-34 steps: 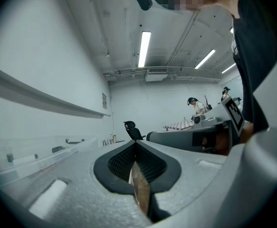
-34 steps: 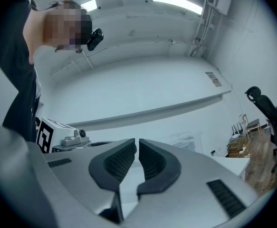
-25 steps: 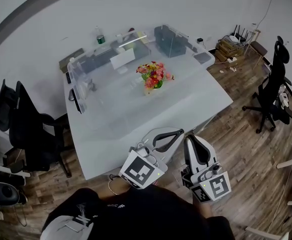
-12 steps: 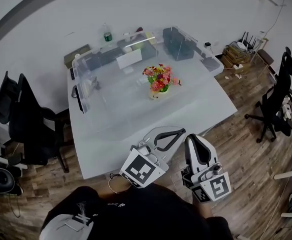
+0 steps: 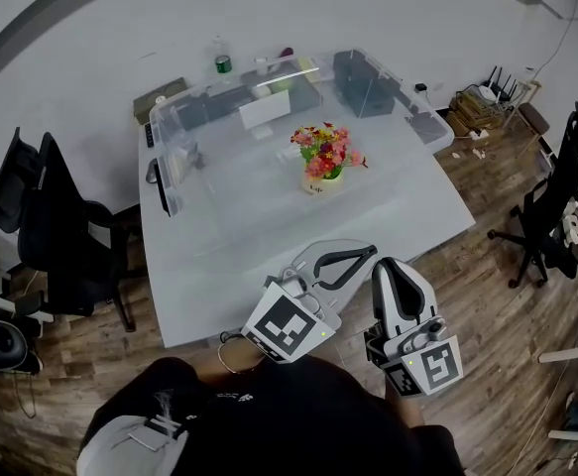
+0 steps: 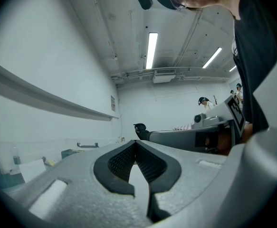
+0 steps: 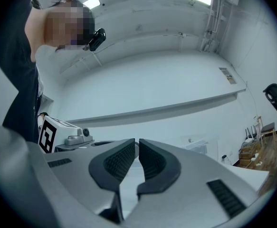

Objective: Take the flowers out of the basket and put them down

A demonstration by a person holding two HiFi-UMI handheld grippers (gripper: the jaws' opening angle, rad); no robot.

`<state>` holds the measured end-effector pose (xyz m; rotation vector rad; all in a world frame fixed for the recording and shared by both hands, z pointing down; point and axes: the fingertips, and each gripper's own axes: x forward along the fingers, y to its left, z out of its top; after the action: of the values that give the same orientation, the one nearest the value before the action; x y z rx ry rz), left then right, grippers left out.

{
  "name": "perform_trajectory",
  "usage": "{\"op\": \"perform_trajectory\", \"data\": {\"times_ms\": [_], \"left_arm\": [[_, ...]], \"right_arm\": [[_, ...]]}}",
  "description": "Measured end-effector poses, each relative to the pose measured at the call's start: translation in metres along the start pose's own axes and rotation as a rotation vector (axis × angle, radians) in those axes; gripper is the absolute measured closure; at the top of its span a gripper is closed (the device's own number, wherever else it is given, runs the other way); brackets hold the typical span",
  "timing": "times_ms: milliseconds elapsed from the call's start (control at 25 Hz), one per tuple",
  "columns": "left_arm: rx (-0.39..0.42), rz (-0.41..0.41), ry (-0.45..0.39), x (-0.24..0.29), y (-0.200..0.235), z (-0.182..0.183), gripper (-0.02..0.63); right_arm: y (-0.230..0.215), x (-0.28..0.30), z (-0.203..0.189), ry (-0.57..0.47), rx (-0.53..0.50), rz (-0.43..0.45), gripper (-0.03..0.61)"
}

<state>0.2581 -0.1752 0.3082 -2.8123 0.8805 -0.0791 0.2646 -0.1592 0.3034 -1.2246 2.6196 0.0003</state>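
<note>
A white table (image 5: 407, 216) stands on a wooden plank floor (image 5: 487, 296) near a white wall (image 5: 120, 18). Black office chairs (image 5: 56, 236) stand at its left. Strip lights (image 6: 151, 50) run along the ceiling.

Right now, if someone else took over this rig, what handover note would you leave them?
Left gripper: fingers shut, empty, held near the front edge of the table.
Right gripper: fingers shut, empty, beside the left one.
Flowers: upright in the basket at mid-table, well away from both grippers.
Done: nothing yet.
Left: reach in, grip the flowers, lift them out of the basket, put them down.
</note>
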Motion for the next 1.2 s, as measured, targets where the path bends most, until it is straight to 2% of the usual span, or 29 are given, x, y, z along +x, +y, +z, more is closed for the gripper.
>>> {"op": "perform_trajectory", "data": {"times_ms": [1200], "left_arm": [[0.018,-0.035,-0.038,0.019,0.037,0.013,0.618]], "right_arm": [[-0.021,0.036,0.011,0.001,-0.051,-0.041,0.548]]}}
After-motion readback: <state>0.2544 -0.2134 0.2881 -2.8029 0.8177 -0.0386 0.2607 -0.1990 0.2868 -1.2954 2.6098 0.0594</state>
